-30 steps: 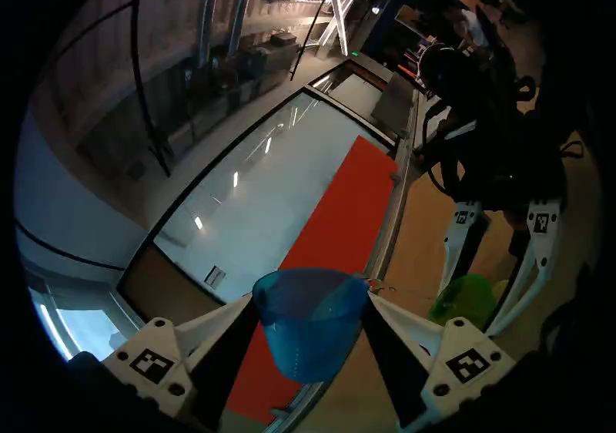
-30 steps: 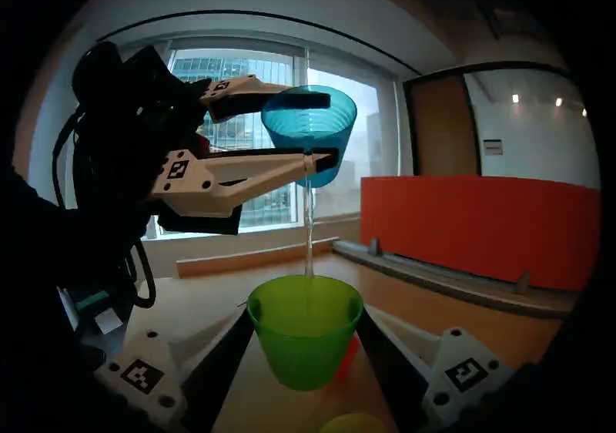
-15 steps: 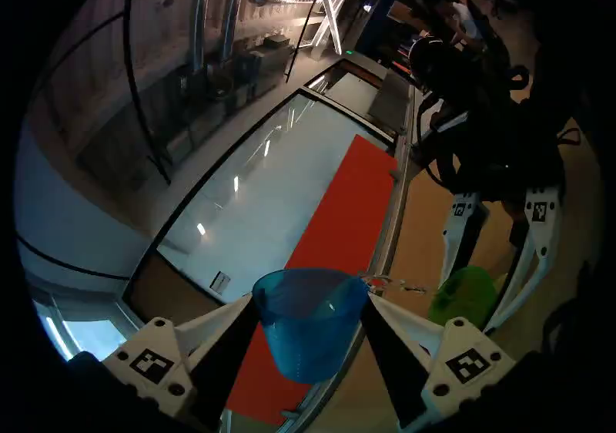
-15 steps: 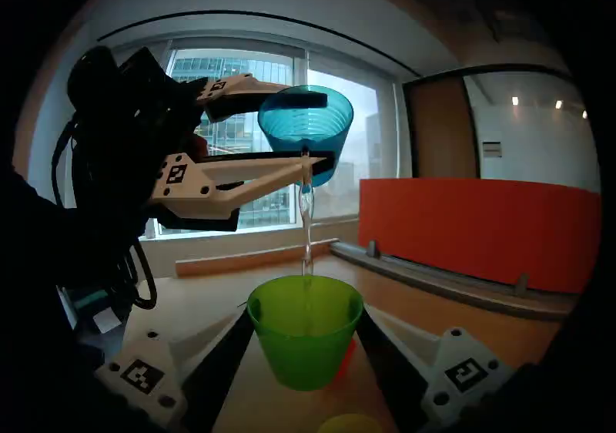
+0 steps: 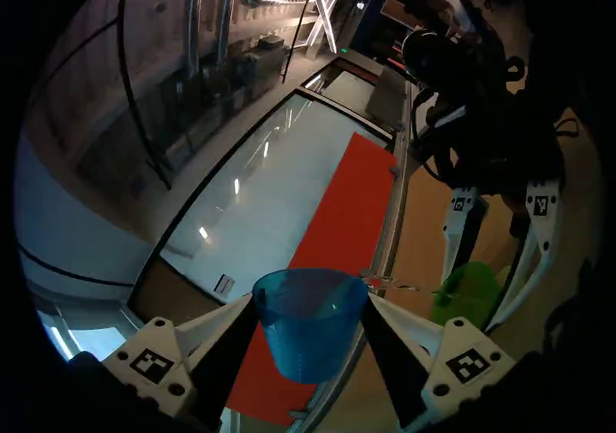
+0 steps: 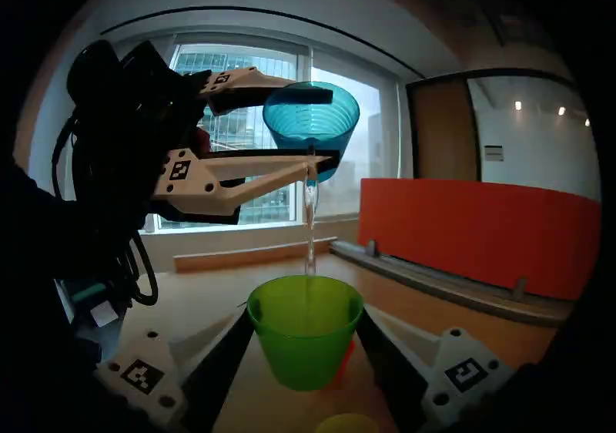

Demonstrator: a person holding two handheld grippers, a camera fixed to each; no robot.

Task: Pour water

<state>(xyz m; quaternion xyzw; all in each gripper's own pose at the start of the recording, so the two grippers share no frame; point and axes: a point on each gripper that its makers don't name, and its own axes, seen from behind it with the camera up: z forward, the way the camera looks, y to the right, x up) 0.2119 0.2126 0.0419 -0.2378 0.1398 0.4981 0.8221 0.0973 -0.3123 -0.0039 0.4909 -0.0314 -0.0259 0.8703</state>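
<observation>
In the right gripper view, the left gripper (image 6: 333,125) clamps a tilted translucent blue plastic cup (image 6: 311,121). A thin water stream (image 6: 309,233) drops into the translucent green plastic cup (image 6: 305,348) squeezed by the right gripper (image 6: 305,313), over a wooden table (image 6: 431,310) beside a window (image 6: 373,140).

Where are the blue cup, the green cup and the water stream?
blue cup (image 6: 312,129), right gripper view, ribbed side wall.
green cup (image 6: 306,344), right gripper view, front wall.
water stream (image 6: 309,236), right gripper view, midway down its length.

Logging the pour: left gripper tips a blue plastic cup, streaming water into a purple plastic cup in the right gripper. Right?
Not purple: the right gripper view shows the left gripper tipping the translucent blue plastic cup, water streaming into a translucent green plastic cup in the right gripper.
</observation>
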